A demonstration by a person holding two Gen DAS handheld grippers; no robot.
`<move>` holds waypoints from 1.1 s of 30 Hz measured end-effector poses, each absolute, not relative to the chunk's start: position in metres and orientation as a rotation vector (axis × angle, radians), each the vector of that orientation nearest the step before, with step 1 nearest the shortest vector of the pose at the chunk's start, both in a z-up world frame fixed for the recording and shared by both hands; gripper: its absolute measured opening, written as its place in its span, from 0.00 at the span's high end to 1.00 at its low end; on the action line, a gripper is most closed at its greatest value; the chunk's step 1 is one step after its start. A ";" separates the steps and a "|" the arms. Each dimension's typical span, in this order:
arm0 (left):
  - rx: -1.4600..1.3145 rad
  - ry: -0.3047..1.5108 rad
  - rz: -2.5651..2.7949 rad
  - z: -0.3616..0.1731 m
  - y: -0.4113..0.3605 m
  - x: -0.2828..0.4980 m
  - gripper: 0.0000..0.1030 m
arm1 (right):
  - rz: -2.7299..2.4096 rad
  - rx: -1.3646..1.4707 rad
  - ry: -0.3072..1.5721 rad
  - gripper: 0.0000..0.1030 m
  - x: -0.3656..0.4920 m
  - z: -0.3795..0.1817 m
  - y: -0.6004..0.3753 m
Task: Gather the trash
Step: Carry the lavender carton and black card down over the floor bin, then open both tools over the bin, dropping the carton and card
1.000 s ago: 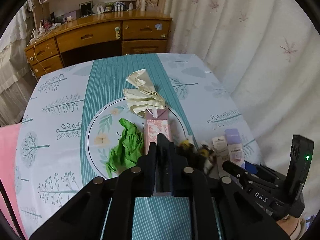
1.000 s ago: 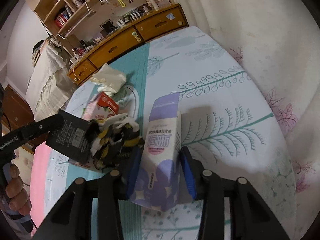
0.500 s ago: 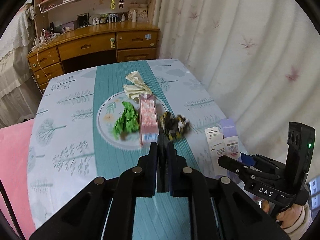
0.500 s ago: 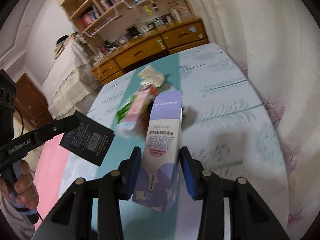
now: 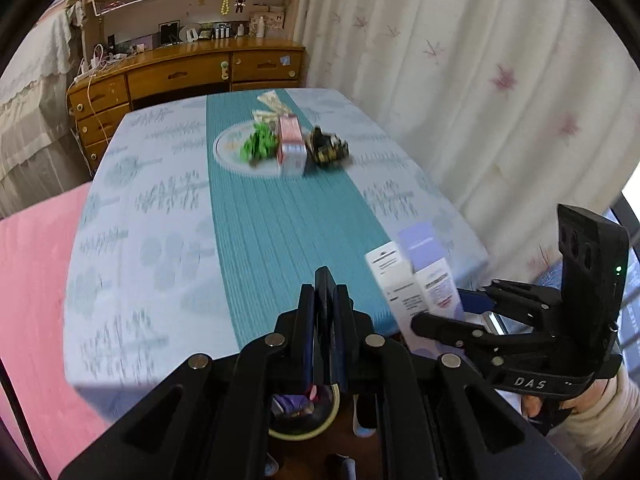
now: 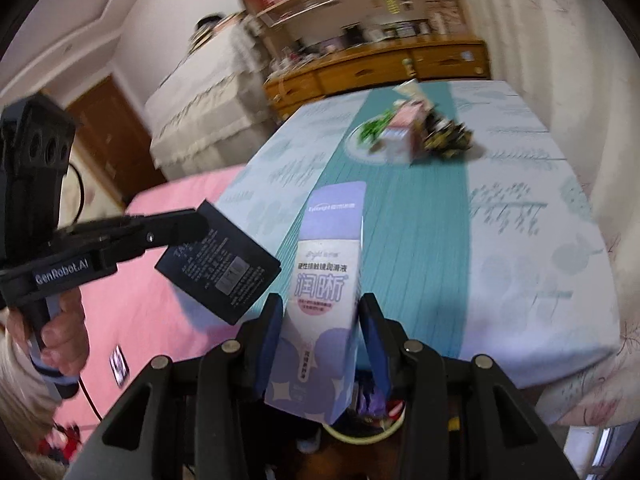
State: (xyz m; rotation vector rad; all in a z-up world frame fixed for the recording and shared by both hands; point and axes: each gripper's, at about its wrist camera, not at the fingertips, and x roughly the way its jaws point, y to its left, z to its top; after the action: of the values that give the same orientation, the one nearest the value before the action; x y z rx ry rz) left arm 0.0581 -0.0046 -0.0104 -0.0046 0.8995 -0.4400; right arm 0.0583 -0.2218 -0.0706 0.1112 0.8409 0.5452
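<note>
A bedroom with a wooden desk [image 5: 188, 76] under bookshelves, a pale flowered curtain [image 5: 460, 80] at one side and a table [image 5: 160, 216] spread with a leaf-print cloth that has a teal stripe down its middle. Two pieces of trash are off the table, one per gripper. The right gripper [image 6: 326, 320] is clamped on one purple-and-white carton [image 6: 326, 280], its blue pads pressing both side walls, the carton upright over the near table edge. The left gripper [image 5: 326, 300] is pinched tight on one flat black card [image 6: 218, 264], seen edge-on between its fingers in the left wrist view and face-on in the right wrist view. Below both grippers sits one round bin [image 5: 304, 420] with a pale rim and wrappers inside. Four items remain far up the table, clustered on the round printed medallion: one pink carton [image 5: 291, 146] lying on its side, one crumpled green wrapper [image 5: 258, 146] just left of it, one black-and-yellow wrapper [image 5: 328, 148] just right of it, and cream crumpled paper [image 5: 270, 106] behind. A second ago both grippers were right over that cluster, the carton standing beside the black-and-yellow wrapper; now both have pulled back to the near edge with their loads, and the cluster looks small and distant.
</note>
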 end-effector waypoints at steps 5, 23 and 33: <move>-0.007 0.900 -0.437 -0.049 0.008 0.010 0.93 | 0.586 0.002 0.900 0.61 0.020 -0.110 -0.194; 0.051 1.039 -0.318 -0.249 0.001 0.012 0.93 | 0.566 -0.127 1.151 0.61 0.067 -0.295 -0.158; 0.049 1.105 -0.260 -0.329 0.005 0.044 0.92 | 0.488 -0.075 1.201 0.61 0.094 -0.369 -0.155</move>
State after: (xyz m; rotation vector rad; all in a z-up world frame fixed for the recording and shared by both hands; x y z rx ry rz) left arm 0.0445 0.0048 -0.3287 0.0494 1.1055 -0.2604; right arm 0.0936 -0.1548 -0.3690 -0.0752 1.2010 0.4877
